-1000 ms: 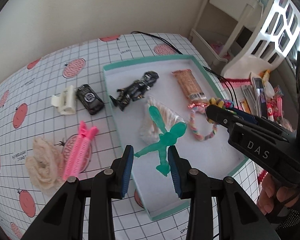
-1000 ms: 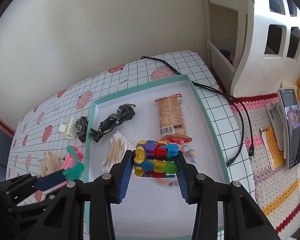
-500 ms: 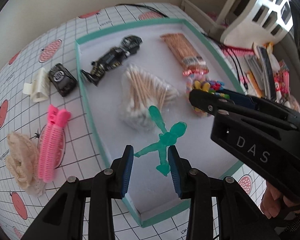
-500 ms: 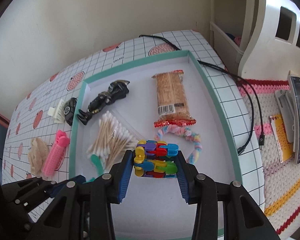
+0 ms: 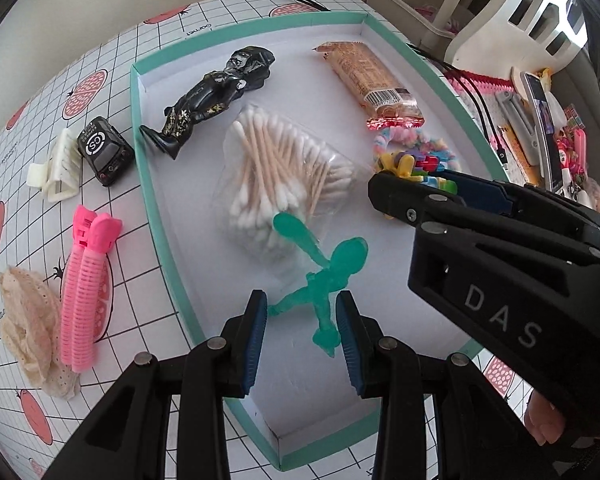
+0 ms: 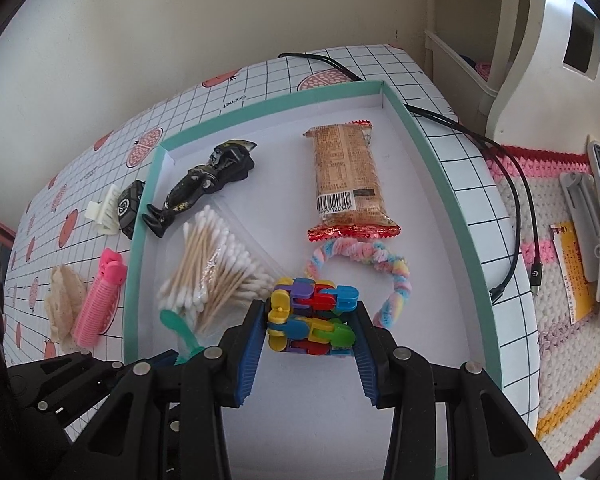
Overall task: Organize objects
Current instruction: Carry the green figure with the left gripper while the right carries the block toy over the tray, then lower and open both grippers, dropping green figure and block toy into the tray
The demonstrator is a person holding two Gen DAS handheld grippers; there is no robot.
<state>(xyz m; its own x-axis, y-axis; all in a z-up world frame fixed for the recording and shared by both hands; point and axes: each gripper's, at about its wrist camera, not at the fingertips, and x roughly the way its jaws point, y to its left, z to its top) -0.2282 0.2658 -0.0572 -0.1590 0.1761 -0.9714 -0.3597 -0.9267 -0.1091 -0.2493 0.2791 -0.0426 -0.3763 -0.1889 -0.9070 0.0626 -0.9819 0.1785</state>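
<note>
Pink hair roller [image 5: 85,292] and lace scrunchie [image 5: 24,320] lie outside the tray's teal left wall [image 5: 156,196]. Inside, the left gripper [image 5: 302,336] clamps a green stick figure [image 5: 320,276], its long axis pointing away toward the cotton swabs [image 5: 284,176]. Rightward, the right gripper [image 6: 311,332] pinches a multicoloured block chain [image 6: 311,318] over bare tray floor, open room below both, pastel loop [image 6: 360,268] just beyond.
</note>
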